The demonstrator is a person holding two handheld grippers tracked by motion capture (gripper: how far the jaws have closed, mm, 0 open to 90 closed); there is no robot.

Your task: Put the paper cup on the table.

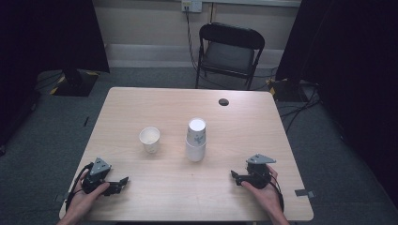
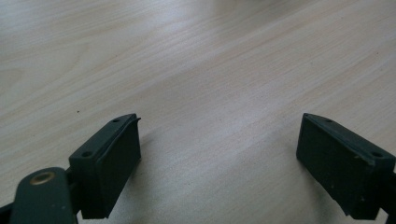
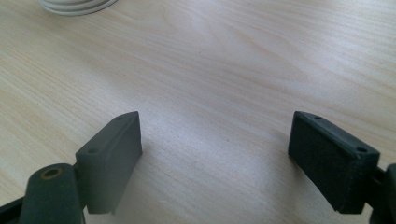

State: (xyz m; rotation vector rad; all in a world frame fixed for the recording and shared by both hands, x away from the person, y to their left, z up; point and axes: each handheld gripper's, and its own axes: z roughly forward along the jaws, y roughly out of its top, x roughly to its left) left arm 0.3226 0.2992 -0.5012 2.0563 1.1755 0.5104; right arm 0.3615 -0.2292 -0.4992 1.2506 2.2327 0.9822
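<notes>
A single white paper cup [image 1: 149, 139] stands upright and empty left of the table's middle. To its right is a stack of upside-down white paper cups [image 1: 195, 139] with a blue pattern; its rim [image 3: 77, 5] also shows at the top left of the right gripper view. My left gripper [image 1: 123, 183] rests on the table near the front left corner, open, with bare wood between its jaws [image 2: 219, 154]. My right gripper [image 1: 234, 176] rests near the front right, open as well, with nothing between its jaws [image 3: 215, 154].
The light wooden table [image 1: 141, 103] has a dark round hole [image 1: 224, 101] near its far right edge. A black folding chair [image 1: 229, 52] stands behind the table. Cables lie on the grey floor at both sides.
</notes>
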